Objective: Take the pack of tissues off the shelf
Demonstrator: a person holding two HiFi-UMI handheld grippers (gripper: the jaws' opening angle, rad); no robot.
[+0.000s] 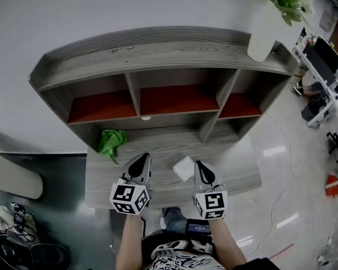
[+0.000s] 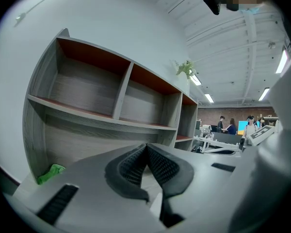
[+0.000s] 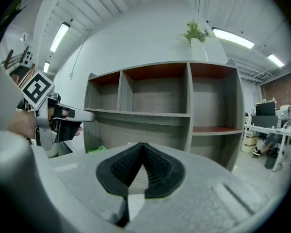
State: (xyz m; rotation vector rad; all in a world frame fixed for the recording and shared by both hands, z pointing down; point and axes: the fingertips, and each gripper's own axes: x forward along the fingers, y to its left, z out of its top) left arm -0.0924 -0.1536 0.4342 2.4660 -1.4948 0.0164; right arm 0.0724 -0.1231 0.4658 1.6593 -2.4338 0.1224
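Observation:
A white pack of tissues [image 1: 184, 168] lies on the grey desk top [image 1: 158, 145] below the shelf unit [image 1: 158, 55], between my two grippers. My left gripper [image 1: 139, 161] is just left of it and my right gripper [image 1: 201, 167] just right of it; neither touches it. Both point toward the shelf. In the left gripper view the black pads [image 2: 136, 166] meet at the tips [image 2: 146, 147] with nothing between them. The right gripper [image 3: 143, 145] is likewise shut and empty. The shelf compartments [image 3: 155, 96] look empty.
A crumpled green cloth [image 1: 111, 141] lies at the desk's back left corner, also visible as the green cloth [image 2: 51, 173] low on the left. A white vase with a plant [image 1: 265, 32] stands on the shelf's top right. Office desks and people [image 2: 228, 125] are off to the right.

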